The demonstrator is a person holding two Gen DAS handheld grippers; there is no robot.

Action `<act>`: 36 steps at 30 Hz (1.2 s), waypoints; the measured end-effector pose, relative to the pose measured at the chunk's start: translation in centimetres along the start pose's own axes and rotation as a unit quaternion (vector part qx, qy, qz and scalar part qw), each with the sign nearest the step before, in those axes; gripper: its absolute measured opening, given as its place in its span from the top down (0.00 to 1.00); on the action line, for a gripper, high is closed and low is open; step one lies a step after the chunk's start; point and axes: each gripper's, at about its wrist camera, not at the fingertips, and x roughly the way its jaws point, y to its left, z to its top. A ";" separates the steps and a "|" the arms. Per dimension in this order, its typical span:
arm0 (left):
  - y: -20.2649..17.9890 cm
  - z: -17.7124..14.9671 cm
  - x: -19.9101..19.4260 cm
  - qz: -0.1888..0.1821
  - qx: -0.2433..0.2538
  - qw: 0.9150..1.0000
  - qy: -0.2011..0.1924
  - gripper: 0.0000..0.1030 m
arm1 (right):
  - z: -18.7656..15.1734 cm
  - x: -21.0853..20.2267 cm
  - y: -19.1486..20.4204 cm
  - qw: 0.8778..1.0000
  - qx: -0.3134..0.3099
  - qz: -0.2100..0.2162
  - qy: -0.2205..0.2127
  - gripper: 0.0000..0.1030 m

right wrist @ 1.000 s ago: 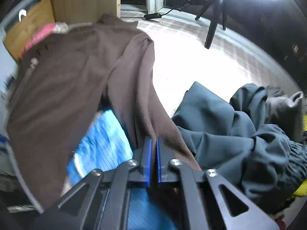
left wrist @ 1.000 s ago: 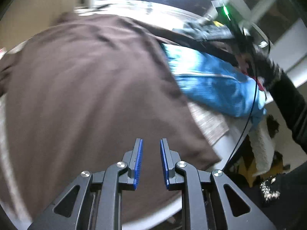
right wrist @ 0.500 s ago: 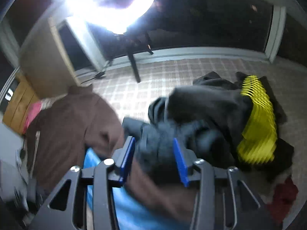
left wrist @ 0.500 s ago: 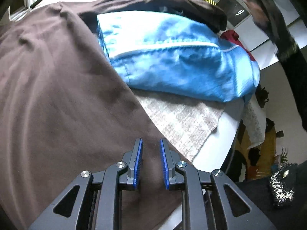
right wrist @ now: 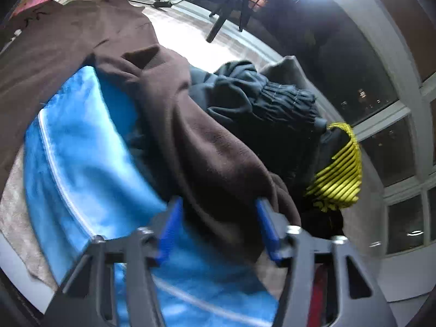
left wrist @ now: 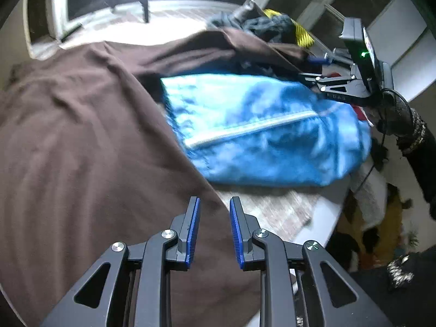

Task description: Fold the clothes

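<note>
A large brown garment [left wrist: 81,141] lies spread over the table, one sleeve stretched over a bright blue garment [left wrist: 261,130]. My left gripper [left wrist: 214,227] is open and empty, just above the brown garment's lower edge. My right gripper [right wrist: 218,226] is open wide, its jaws standing on either side of the brown sleeve [right wrist: 207,158], which lies on the blue garment [right wrist: 81,158]. The right gripper also shows in the left wrist view [left wrist: 351,81], beyond the blue garment.
A pile of dark grey clothes [right wrist: 261,109] with a yellow-striped black piece [right wrist: 340,177] lies behind the sleeve. A grey cloth [left wrist: 275,209] covers the table under the garments. The table's edge [left wrist: 324,218] runs at right. Windows stand behind.
My right gripper let go of the brown sleeve, opened, swung up and came back down over the sleeve. My left gripper stayed open and shifted along the brown garment's edge.
</note>
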 end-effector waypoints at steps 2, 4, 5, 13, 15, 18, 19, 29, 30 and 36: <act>0.3 0.2 -0.6 0.015 -0.017 1.000 -0.012 0.80 | 0.4 0.1 -2.2 0.996 0.035 0.086 0.014 0.97; 0.5 0.4 -1.3 0.025 -0.039 0.999 -0.026 0.80 | 0.9 -1.8 -4.5 0.980 0.062 0.188 0.000 0.97; 0.7 0.5 -1.8 0.030 -0.051 0.998 -0.032 0.80 | 1.1 -2.8 -5.8 0.967 0.079 0.240 -0.008 0.98; -0.6 2.1 -1.9 0.048 -0.070 0.996 -0.040 0.79 | 0.5 -2.2 -19.3 0.935 0.249 0.251 -0.004 0.88; -1.4 2.5 -1.0 0.055 -0.062 0.996 -0.029 0.78 | -0.4 -1.0 -19.6 0.952 0.234 0.199 0.012 0.88; -2.3 3.1 0.3 0.049 -0.051 0.997 -0.015 0.78 | -1.0 -1.1 -17.5 0.937 0.226 0.266 -0.001 0.83; -2.5 3.3 0.6 0.049 -0.048 0.998 -0.012 0.78 | -1.1 -1.4 -16.2 0.941 0.215 0.263 -0.004 0.76; -5.6 8.0 2.1 0.041 0.001 0.999 -0.007 0.77 | -0.1 -3.9 -11.0 0.920 0.239 0.307 -0.040 0.63; -5.8 8.2 2.0 0.041 0.006 0.999 -0.008 0.77 | 0.5 -3.7 -11.0 0.922 0.241 0.301 -0.034 0.63; -6.9 8.9 1.4 0.036 0.024 0.999 -0.016 0.76 | 2.7 -4.3 -10.5 0.923 0.236 0.303 -0.031 0.63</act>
